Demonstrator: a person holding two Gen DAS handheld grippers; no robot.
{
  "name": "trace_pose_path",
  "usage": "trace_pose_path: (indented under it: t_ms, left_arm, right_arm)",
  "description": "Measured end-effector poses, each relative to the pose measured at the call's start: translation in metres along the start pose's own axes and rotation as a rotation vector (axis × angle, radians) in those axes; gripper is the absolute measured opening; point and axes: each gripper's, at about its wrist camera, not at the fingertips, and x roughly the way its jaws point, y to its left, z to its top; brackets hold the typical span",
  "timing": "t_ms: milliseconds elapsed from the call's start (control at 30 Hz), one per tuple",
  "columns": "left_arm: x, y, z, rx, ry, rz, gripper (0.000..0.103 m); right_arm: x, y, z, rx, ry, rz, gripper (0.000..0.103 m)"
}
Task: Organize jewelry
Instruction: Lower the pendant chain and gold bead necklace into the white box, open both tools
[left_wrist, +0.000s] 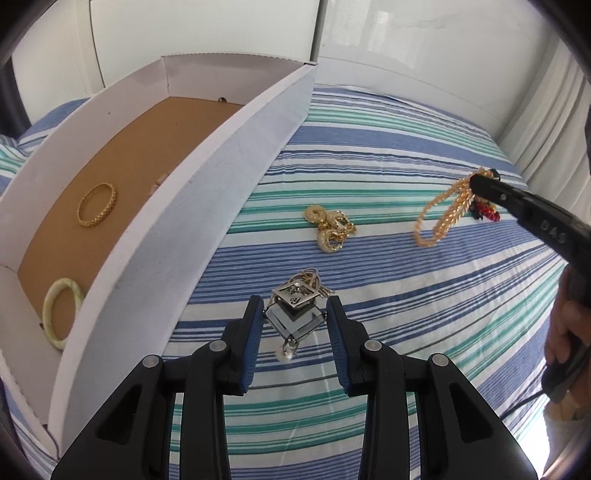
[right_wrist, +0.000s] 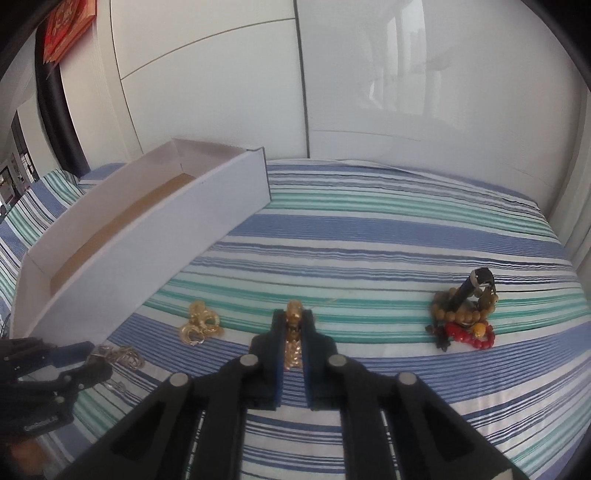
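- The bed (left_wrist: 369, 155) wears a striped sheet.
- A white box (left_wrist: 207, 192) on it holds a gold bangle (left_wrist: 96, 205) and a pale green bangle (left_wrist: 61, 312).
- The left tool (left_wrist: 295, 317) is spread wide around a silver pendant (left_wrist: 295, 306) on the sheet, not gripping.
- The right tool (right_wrist: 293, 332) is clamped on a gold beaded chain (left_wrist: 441, 214).
- Gold earrings (left_wrist: 330, 228) lie between them.

Left wrist camera looking down close over the bed (left_wrist: 369, 155), white box (left_wrist: 207, 206) at 10 o'clock, right wrist camera facing likewise, both sharing box (right_wrist: 147, 236) and bed (right_wrist: 369, 229).
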Motion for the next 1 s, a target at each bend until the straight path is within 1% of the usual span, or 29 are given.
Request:
trace_pose_path:
  t_ms: [67, 133, 233, 333, 367, 433, 500, 567, 633, 733, 767, 867, 1000]
  left_arm:
    - [-0.008, 0.002, 0.002, -0.003, -0.003, -0.016, 0.034]
    - [-0.021, 0.007, 0.007, -0.024, -0.004, -0.059, 0.034]
    - [-0.048, 0.020, 0.019, -0.064, -0.014, -0.111, 0.034]
    - [-0.083, 0.043, 0.035, -0.103, -0.052, -0.132, 0.034]
    - [-0.093, 0.051, 0.040, -0.115, -0.069, -0.122, 0.034]
    - [-0.113, 0.071, 0.053, -0.132, -0.113, -0.071, 0.034]
    - [-0.122, 0.091, 0.065, -0.135, -0.149, 0.015, 0.034]
    - [-0.122, 0.109, 0.075, -0.147, -0.158, 0.066, 0.034]
    - [-0.115, 0.129, 0.084, -0.169, -0.155, 0.111, 0.034]
    - [-0.100, 0.149, 0.096, -0.183, -0.145, 0.142, 0.034]
    - [-0.092, 0.154, 0.101, -0.186, -0.139, 0.155, 0.034]
    - [-0.072, 0.167, 0.109, -0.202, -0.118, 0.155, 0.034]
    - [-0.042, 0.176, 0.118, -0.212, -0.082, 0.152, 0.034]
  right_arm:
    - [-0.013, 0.007, 0.006, -0.003, -0.018, 0.019, 0.008]
    - [-0.024, 0.018, 0.014, -0.011, -0.034, 0.047, 0.008]
    - [-0.044, 0.038, 0.033, -0.037, -0.068, 0.100, 0.008]
    - [-0.059, 0.065, 0.057, -0.069, -0.103, 0.169, 0.008]
    - [-0.063, 0.074, 0.065, -0.077, -0.115, 0.194, 0.008]
    - [-0.069, 0.096, 0.082, -0.100, -0.134, 0.248, 0.008]
    - [-0.070, 0.119, 0.099, -0.122, -0.147, 0.300, 0.008]
    - [-0.066, 0.141, 0.112, -0.143, -0.147, 0.340, 0.008]
    - [-0.057, 0.166, 0.122, -0.182, -0.145, 0.362, 0.008]
    - [-0.039, 0.199, 0.130, -0.225, -0.120, 0.371, 0.008]
    - [-0.029, 0.208, 0.133, -0.238, -0.108, 0.363, 0.008]
    - [-0.001, 0.228, 0.137, -0.259, -0.073, 0.328, 0.008]
    - [0.035, 0.235, 0.141, -0.258, -0.025, 0.279, 0.008]
